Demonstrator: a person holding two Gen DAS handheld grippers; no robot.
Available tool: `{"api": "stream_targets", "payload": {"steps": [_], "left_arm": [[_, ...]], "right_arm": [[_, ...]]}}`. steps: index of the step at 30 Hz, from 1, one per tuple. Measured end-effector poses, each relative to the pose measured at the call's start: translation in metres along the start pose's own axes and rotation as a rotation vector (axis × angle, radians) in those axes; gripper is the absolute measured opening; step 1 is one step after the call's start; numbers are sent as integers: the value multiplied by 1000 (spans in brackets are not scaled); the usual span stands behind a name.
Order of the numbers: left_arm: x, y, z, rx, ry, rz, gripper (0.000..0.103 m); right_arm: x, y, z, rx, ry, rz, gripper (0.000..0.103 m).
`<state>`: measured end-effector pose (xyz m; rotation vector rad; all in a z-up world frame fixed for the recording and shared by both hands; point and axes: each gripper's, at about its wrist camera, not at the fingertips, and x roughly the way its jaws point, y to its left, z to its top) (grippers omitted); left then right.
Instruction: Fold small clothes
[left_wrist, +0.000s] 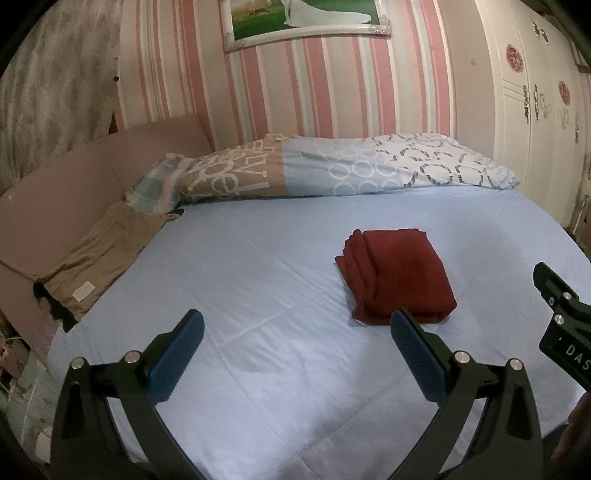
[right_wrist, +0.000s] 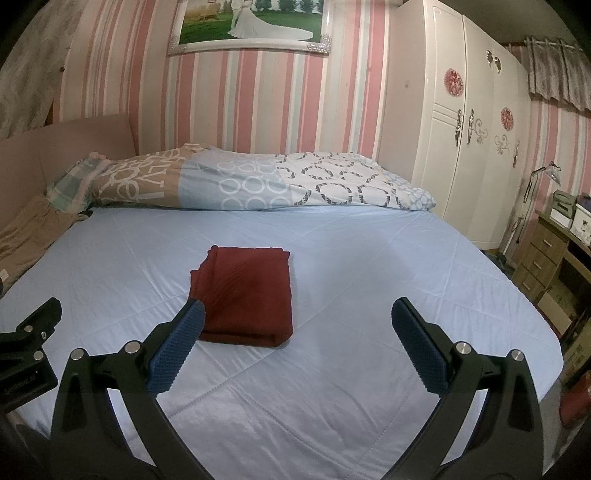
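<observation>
At the bottom of my views, the left gripper (left_wrist: 297, 332) and right gripper (right_wrist: 297, 325) both gape wide with ribbed blue pads, holding nothing. Mid-frame, the folded maroon knit garment (right_wrist: 243, 295) lies square on the quilted pale-blue bed (right_wrist: 369, 295). A patterned duvet (right_wrist: 258, 181) lies bunched at the far edge.

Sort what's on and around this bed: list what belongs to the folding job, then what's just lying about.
Job:
- folded red garment on the blue bedsheet
- left gripper, open
- right gripper, open

Lying about:
- patterned duvet
- tan cloth at the bed's edge
- white wardrobe
- framed picture
</observation>
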<state>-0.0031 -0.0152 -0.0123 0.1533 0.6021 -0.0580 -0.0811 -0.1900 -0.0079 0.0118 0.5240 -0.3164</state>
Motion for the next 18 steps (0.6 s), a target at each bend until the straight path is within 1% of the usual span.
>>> {"api": "stream_targets", "payload": {"steps": [4, 18], "left_arm": [[2, 3, 1, -6, 16, -17, 101], [1, 2, 2, 2, 18, -42, 101]], "right_arm": [[0, 0, 0, -2, 1, 0, 100], [0, 1, 0, -2, 0, -1, 100]]}}
